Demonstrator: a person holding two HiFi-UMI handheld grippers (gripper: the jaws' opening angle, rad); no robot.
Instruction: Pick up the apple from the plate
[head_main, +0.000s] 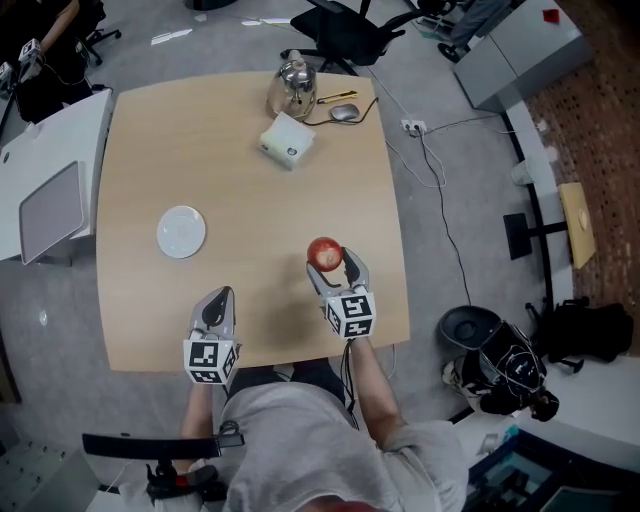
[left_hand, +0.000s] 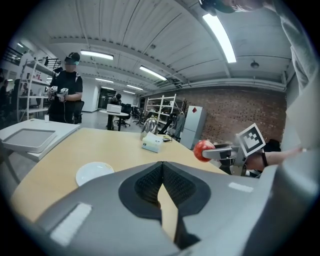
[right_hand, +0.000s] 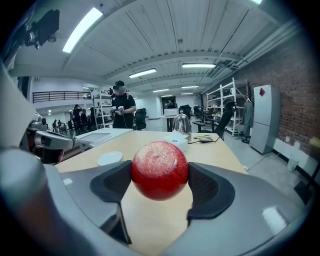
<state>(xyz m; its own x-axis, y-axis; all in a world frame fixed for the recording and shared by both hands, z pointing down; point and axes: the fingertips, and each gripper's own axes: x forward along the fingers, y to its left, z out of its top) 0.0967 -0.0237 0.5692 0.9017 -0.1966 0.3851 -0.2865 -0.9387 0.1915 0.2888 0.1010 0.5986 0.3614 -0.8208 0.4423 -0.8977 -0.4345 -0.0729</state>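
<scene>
A red apple (head_main: 324, 254) hangs above the wooden table (head_main: 250, 200), held between the pads of my right gripper (head_main: 329, 266), which is shut on it. In the right gripper view the apple (right_hand: 160, 170) fills the gap between the two jaws. The white plate (head_main: 181, 231) lies bare at the table's left; it also shows as the plate (left_hand: 94, 172) and the plate (right_hand: 110, 158). My left gripper (head_main: 216, 311) rests near the table's front edge, its jaws shut with nothing between them. From the left gripper view the apple (left_hand: 202, 150) shows off to the right.
At the table's far side stand a glass kettle (head_main: 292, 85), a white box (head_main: 287, 140), and a mouse (head_main: 344, 112) with a yellow pen. A white side table with a grey tray (head_main: 48, 212) adjoins on the left. A person (left_hand: 66, 95) stands beyond it.
</scene>
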